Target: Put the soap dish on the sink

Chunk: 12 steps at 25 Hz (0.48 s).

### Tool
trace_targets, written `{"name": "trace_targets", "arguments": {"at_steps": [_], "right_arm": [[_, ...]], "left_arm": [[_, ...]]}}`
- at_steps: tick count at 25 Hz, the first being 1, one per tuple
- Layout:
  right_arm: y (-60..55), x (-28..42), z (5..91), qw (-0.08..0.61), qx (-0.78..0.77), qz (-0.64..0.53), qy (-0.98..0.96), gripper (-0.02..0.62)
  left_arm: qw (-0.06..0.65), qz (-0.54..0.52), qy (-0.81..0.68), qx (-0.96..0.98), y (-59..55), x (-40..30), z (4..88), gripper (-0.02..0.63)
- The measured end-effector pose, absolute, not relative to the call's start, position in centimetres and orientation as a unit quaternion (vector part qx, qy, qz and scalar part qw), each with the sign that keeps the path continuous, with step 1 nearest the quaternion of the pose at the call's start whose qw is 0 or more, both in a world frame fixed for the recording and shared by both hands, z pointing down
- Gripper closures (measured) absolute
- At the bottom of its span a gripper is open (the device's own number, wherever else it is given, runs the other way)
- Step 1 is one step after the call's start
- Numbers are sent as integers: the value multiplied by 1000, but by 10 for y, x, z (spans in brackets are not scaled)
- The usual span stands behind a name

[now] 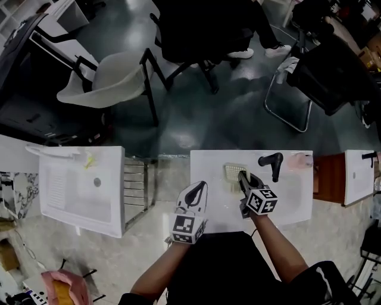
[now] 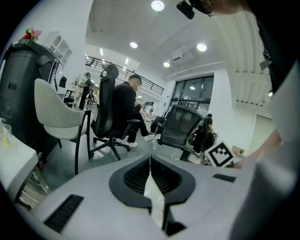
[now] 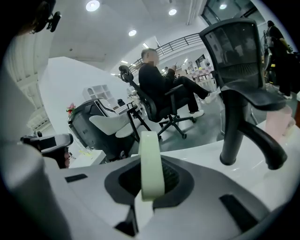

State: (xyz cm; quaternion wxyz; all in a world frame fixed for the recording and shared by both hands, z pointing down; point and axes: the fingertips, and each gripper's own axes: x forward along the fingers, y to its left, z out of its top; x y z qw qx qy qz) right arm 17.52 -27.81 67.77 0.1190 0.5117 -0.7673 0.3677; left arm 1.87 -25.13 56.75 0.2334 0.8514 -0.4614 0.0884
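Right gripper, clamping the soap dish, should lay it flat on the sink; left gripper is closed, empty.

Indoor, bright. Round ceiling lights overhead. Glare patches on dark glossy floor. White sink nearly washed out. Gripper views: heavy fisheye bending, black corners, soft foreground.

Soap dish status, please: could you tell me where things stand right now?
Right tool shut on soap dish, over the sink near its far edge. Left tool shut, empty. Black faucet close beside the dish, on its right.
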Motion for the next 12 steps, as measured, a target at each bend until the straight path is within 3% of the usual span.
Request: {"name": "trace_targets", "arguments": {"at_steps": [12], "right_arm": [[-311, 176, 751, 107, 522, 438, -725, 558]], "left_arm": [[243, 116, -426, 864, -272, 32, 596, 594]]}}
